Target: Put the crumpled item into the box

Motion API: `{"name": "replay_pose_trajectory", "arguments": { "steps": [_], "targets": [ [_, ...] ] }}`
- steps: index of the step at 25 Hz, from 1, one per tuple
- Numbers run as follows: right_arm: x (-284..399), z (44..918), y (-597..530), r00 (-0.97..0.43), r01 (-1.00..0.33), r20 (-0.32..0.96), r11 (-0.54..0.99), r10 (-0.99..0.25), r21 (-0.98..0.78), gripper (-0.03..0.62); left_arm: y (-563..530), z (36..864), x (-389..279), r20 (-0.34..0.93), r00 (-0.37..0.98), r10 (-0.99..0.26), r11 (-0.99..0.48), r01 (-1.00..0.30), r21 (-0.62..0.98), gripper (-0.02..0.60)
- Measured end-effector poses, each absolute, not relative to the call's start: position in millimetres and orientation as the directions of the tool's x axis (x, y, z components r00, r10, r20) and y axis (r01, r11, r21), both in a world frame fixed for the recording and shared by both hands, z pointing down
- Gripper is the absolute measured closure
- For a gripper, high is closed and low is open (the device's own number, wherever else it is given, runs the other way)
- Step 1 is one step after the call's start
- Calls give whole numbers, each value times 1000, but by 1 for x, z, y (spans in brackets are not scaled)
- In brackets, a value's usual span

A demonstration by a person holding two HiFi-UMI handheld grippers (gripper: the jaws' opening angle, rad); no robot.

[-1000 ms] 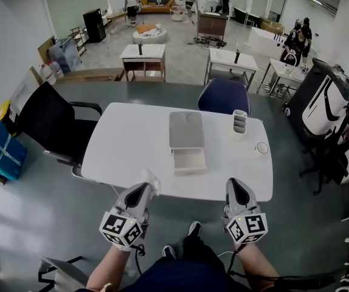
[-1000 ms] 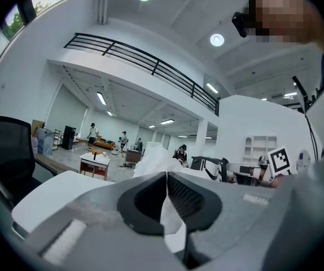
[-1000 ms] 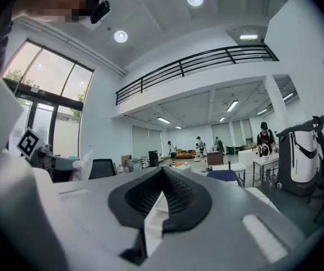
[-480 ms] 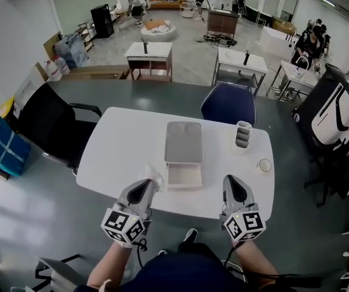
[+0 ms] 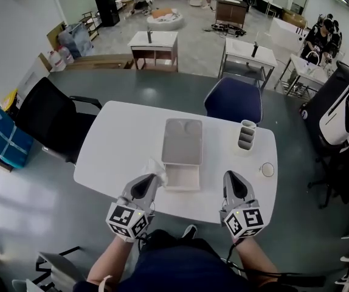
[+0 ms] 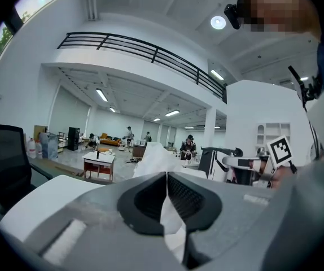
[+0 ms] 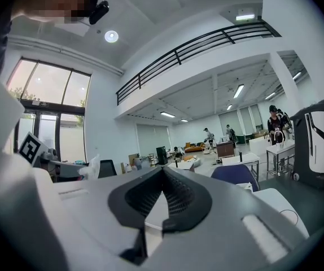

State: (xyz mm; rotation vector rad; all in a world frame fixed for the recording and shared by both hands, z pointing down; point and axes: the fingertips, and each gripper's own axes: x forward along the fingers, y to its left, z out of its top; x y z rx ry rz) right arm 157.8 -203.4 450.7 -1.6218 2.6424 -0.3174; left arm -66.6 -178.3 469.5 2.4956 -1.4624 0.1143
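Grey flooring runs through a big open workroom, with desks and people far at the back. Closer in, a white rounded table (image 5: 114, 145) stands between a black office chair (image 5: 50, 123) and a blue padded chair (image 5: 234, 99). On it lies a shallow white open box (image 5: 182, 176), its grey lid (image 5: 182, 140) lying flat on the far side. A grey stacked cup holder (image 5: 245, 135) stands to the right.

The left gripper (image 5: 152, 180) hovers over the table's near edge. Its jaws are pressed together on a crumpled white paper tissue (image 5: 155, 168), which sticks out past the tips, just beside the box's near left corner. The right gripper (image 5: 233, 178) hangs over the near edge right of the box, jaws together with nothing between them.
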Motion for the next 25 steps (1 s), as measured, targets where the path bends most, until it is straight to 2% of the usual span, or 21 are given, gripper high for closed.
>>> {"name": "replay_pose_trajectory", "arguments": {
  "steps": [8, 14, 21, 25],
  "targets": [
    [158, 458, -227, -393, -909, 95, 371, -915, -188, 592, -228, 512, -59, 285, 569, -771, -562, -819, 115, 572],
    [165, 481, -232, -318, -937, 164, 282, -934, -206, 592, -252, 552, -44, 382, 625, -681, -647, -757, 85, 572],
    [168, 500, -236, -255, -952, 215, 206, -943, -228, 592, -261, 604, -22, 521, 657, -545, -778, -628, -22, 572],
    [170, 510, -235, -232, -955, 235, 175, -944, -239, 592, -263, 636, -12, 598, 648, -471, -817, -577, -19, 572]
  ]
}}
